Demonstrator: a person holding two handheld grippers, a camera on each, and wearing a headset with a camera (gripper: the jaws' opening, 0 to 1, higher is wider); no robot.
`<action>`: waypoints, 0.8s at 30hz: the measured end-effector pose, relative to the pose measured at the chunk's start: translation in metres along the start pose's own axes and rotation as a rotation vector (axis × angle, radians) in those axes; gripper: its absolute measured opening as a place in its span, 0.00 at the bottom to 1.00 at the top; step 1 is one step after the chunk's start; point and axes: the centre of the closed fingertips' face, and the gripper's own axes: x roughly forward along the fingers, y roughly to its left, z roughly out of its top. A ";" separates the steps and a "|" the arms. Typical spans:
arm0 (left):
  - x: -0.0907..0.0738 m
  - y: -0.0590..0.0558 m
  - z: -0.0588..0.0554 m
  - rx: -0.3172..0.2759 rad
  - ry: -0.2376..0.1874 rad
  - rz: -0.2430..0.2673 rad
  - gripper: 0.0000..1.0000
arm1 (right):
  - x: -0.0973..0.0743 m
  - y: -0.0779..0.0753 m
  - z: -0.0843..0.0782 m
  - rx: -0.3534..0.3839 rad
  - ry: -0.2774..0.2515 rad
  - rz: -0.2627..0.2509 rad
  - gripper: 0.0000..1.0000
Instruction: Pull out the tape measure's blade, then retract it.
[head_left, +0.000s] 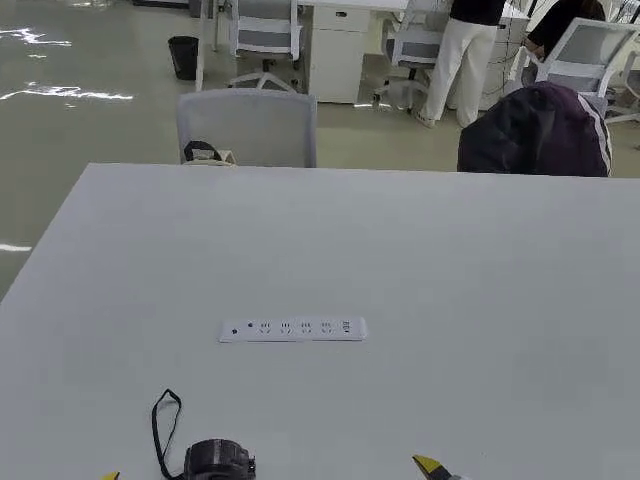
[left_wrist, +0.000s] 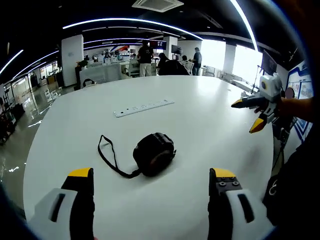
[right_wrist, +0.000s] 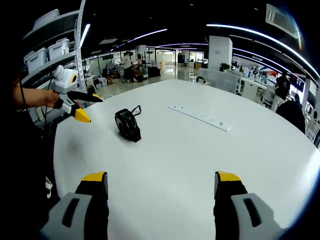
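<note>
My left gripper (left_wrist: 151, 175) has its two yellow-tipped jaws spread wide and holds nothing; they rise from the bottom of its view, level with each other. Just above them, centre frame, the one black tape measure (left_wrist: 154, 154) lies on the white table (left_wrist: 210, 125), its black wrist strap (left_wrist: 107, 155) looping out to the left. Any lettering on the case is too small to read. My right gripper (right_wrist: 161, 177) is likewise wide apart and empty, held above bare tabletop, with the tape measure at the middle left of its view. Each gripper shows in the other's view, gripped in my hand (left_wrist: 295, 107) at the frame's edge and raised above the table. Farther up lies one white power strip (left_wrist: 143, 107), its markings unreadable. In the head view, two chairs stand at the table's far edge: one grey chair (head_left: 247, 125), and one draped with a dark jacket (head_left: 535, 130).
</note>
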 end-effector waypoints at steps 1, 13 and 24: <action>-0.002 -0.001 0.001 0.004 -0.002 -0.005 0.95 | -0.004 0.000 0.000 0.004 -0.002 -0.003 0.90; -0.017 -0.012 0.006 0.053 0.000 -0.044 0.99 | -0.033 0.009 0.015 0.016 -0.035 -0.008 0.98; -0.027 -0.011 -0.003 0.072 0.012 -0.065 0.99 | -0.044 0.002 0.019 0.027 -0.046 -0.033 0.98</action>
